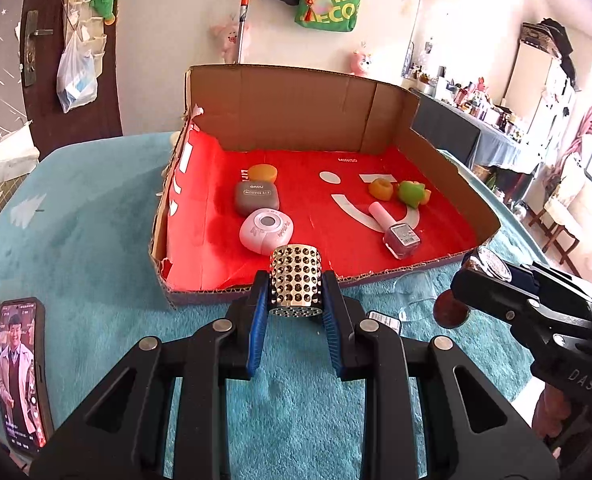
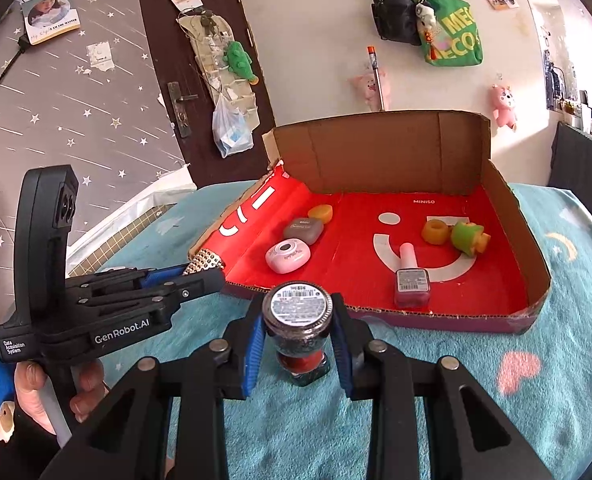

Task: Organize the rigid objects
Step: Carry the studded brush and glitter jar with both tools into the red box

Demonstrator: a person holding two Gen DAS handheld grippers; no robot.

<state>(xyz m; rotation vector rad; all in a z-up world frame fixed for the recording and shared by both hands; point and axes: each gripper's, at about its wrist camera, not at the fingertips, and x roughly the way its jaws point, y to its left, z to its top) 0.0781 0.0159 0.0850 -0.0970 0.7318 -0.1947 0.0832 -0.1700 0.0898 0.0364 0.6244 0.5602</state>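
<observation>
My left gripper (image 1: 295, 294) is shut on a perforated metal cylinder (image 1: 295, 280) and holds it at the near edge of the cardboard box (image 1: 296, 104) with the red lining. It also shows in the right wrist view (image 2: 206, 266). My right gripper (image 2: 298, 328) is shut on a small dark glitter bottle (image 2: 298, 316) just before the box's front wall. Inside the box lie a grey case (image 1: 256, 198), a pink round case (image 1: 266, 231), a pink nail polish bottle (image 1: 396, 228), an orange ring (image 1: 381, 189) and a green toy (image 1: 412, 194).
The box stands on a teal plush cover (image 1: 96, 240). A phone (image 1: 20, 376) with its screen lit lies at the near left. A clear item (image 1: 414, 288) lies before the box's front right. Wall, door and hanging bags stand behind.
</observation>
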